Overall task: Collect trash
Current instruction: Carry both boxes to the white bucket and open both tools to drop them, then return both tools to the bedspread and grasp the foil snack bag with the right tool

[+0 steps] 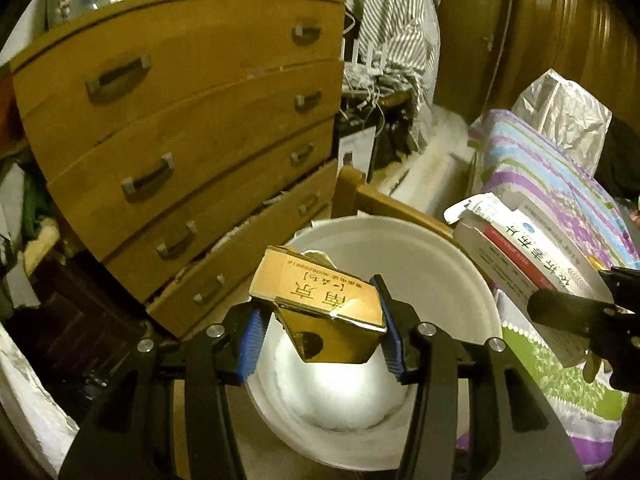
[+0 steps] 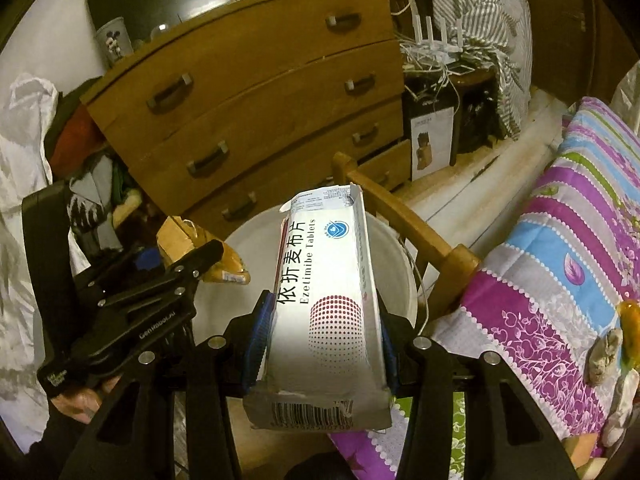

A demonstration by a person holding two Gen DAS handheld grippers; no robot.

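Note:
My left gripper point(image 1: 320, 340) is shut on a gold cigarette box point(image 1: 320, 304) and holds it above the white bin point(image 1: 440, 256), which has a white liner inside. My right gripper point(image 2: 320, 344) is shut on a white tablet box point(image 2: 328, 292) with an open end, held over the near rim of the same white bin point(image 2: 248, 236). In the left wrist view the tablet box point(image 1: 532, 256) and the right gripper point(image 1: 588, 320) show at the right edge. In the right wrist view the left gripper point(image 2: 176, 272) and the gold box point(image 2: 216, 256) show at the left.
A wooden chest of drawers point(image 1: 180, 140) stands behind the bin. A wooden bed frame post point(image 2: 400, 220) runs beside the bin, with a striped quilt point(image 2: 560, 260) on the bed at the right. Cables and a router point(image 2: 440, 48) sit beyond. Clothes pile point(image 2: 80, 160) at the left.

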